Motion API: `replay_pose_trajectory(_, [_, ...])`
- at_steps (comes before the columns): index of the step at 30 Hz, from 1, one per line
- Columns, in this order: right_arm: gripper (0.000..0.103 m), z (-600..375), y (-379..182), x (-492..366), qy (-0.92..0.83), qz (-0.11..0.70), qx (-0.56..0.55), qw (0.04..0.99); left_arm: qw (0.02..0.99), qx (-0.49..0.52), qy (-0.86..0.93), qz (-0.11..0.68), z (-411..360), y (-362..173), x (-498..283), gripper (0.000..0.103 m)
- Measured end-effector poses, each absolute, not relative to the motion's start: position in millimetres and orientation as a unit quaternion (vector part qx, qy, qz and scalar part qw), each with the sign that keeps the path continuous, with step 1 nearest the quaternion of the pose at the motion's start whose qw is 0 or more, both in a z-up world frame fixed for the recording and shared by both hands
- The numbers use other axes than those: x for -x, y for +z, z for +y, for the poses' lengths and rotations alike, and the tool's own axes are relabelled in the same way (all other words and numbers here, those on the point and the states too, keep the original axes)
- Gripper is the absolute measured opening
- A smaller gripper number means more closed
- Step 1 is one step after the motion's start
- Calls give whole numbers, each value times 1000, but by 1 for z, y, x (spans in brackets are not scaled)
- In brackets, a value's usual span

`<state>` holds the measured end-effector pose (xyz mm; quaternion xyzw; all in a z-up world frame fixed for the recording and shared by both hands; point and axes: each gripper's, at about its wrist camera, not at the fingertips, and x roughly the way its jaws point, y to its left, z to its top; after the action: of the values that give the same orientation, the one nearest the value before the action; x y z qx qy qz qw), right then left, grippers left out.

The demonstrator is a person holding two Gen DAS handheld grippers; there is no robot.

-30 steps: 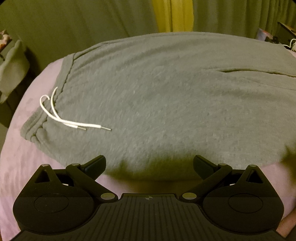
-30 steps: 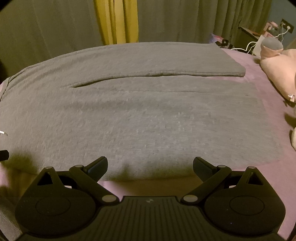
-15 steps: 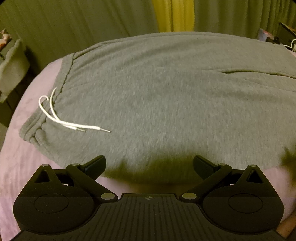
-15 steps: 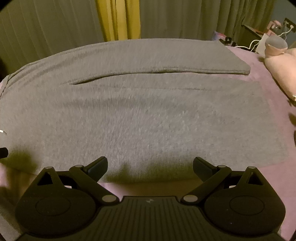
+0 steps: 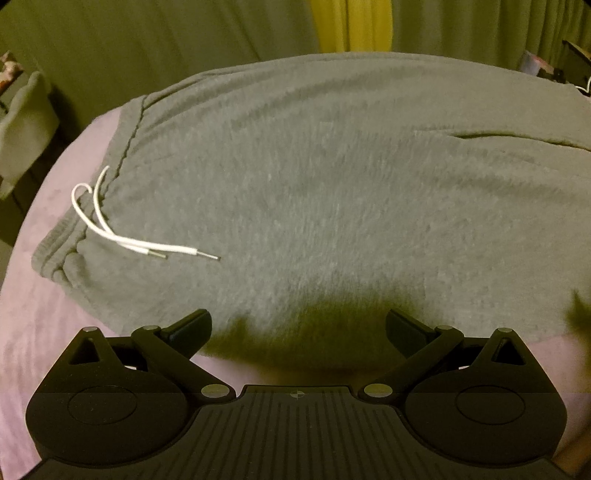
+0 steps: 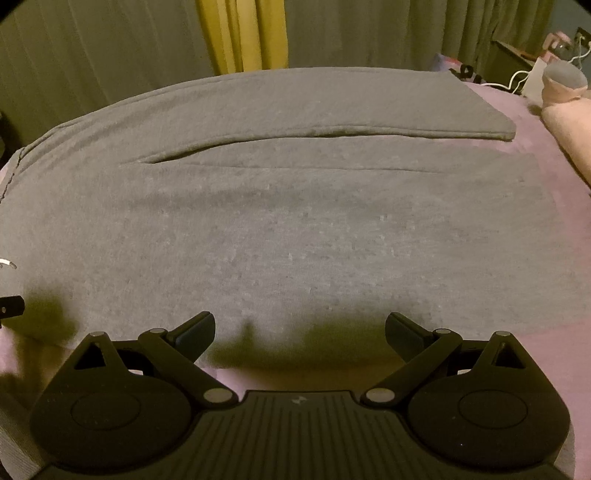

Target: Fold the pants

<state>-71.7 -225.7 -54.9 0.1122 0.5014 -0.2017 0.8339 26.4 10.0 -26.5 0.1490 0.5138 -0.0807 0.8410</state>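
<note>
Grey sweatpants [image 5: 332, 184] lie flat on a pink bed cover [image 5: 40, 302], waistband at the left with a white drawstring [image 5: 122, 236] on top. The right wrist view shows both legs [image 6: 295, 221] running to the right, hems near the right side. My left gripper [image 5: 297, 328] is open and empty at the near edge of the pants by the waist end. My right gripper [image 6: 299, 328] is open and empty at the near edge of the near leg. A tip of the left gripper shows at the left edge of the right wrist view [image 6: 11, 306].
Green and yellow curtains [image 6: 243, 33] hang behind the bed. A pink stuffed toy [image 6: 565, 110] lies at the right of the bed. A dark side table with cables [image 6: 517, 62] stands at the back right. A grey cloth [image 5: 22, 122] hangs at far left.
Both grippers have moved slightly forward toward the near edge of the pants; the pants have not moved. Both grippers stay open.
</note>
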Motion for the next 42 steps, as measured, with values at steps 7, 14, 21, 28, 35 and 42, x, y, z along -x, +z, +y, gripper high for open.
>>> replay_pose_trajectory(7, [99, -229, -59, 69, -198, 497, -121, 836, 839, -150, -81, 517, 8, -30, -30, 103])
replay_pose_trajectory(14, [99, -238, -64, 71, -207, 477, -154, 840, 835, -149, -79, 523, 7, -36, -36, 103])
replay_pose_trajectory(21, [99, -247, -74, 69, -235, 482, -157, 829, 829, -154, -77, 532, 3, -43, -42, 103])
replay_pose_trajectory(28, [99, -247, -80, 66, -230, 495, -128, 828, 824, -141, -76, 543, 6, -48, -48, 103])
replay_pose_trajectory(35, [99, -261, -73, 64, -217, 477, -146, 839, 852, -123, -23, 508, 2, -30, -60, 103])
replay_pose_trajectory(42, [99, -330, -55, 17, -173, 439, -250, 845, 883, 57, 36, 465, -10, -3, -131, 103])
